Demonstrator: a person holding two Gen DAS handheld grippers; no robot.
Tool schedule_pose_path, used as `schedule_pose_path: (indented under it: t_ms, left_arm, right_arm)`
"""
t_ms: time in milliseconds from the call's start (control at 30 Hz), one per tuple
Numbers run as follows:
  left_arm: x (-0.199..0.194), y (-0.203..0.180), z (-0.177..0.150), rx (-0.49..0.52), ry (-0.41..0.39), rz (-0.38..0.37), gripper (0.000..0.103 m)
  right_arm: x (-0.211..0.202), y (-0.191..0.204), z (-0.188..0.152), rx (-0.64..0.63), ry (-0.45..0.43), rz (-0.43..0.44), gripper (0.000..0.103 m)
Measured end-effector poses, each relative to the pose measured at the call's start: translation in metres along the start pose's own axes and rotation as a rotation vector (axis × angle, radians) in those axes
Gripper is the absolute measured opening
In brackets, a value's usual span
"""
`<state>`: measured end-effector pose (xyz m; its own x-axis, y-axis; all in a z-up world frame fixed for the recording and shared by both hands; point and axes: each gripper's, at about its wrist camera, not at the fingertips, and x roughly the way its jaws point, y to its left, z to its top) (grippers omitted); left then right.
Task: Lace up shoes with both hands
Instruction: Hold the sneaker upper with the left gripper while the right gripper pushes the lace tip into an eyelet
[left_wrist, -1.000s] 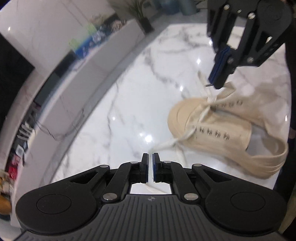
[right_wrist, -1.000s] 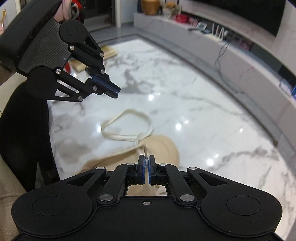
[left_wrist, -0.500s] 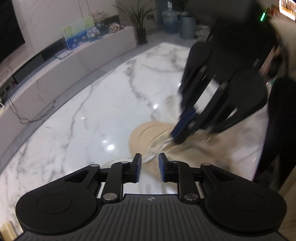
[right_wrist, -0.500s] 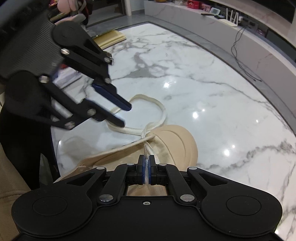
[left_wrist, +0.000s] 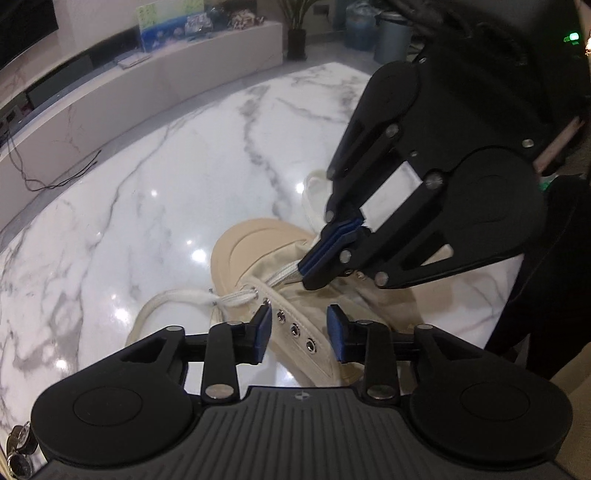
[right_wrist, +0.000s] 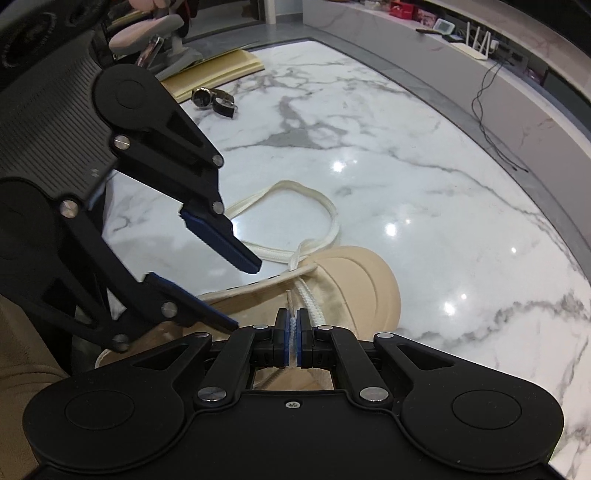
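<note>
Two hand-held grippers, left (left_wrist: 299, 328) earlier together, now apart, closing over shoe (left_wrist: 295, 295), right (right_wrist: 292, 332) clamped on lace (right_wrist: 310, 299)

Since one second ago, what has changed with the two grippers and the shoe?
The left gripper opened, moved over the shoe beside the eyelets; its jaws are now closing, nothing pressed. The right gripper came closer to the shoe. It stays shut on the lace.

- No words, brand names or numbers can be read anywhere.
- The colourful picture board (left_wrist: 170, 23) on the shelf at the upper left of the left view is too small and blurry to read.
</note>
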<state>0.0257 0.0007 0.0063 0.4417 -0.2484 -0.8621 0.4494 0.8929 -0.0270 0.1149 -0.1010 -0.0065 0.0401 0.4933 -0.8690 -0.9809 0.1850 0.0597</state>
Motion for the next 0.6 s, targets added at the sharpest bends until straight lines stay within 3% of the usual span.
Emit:
schedule_pose_path:
  t_ms: [267, 600]
  left_arm:
    - [-0.004, 0.009, -0.005, -0.023, 0.0, 0.012, 0.011]
    - [0.002, 0.01, -0.003, -0.033, 0.004, 0.034, 0.011]
  right_arm:
    - [0.002, 0.006, 0.007, -0.048, 0.015, 0.008, 0.002]
    - [0.015, 0.008, 0.021, -0.121, 0.068, 0.025, 0.002]
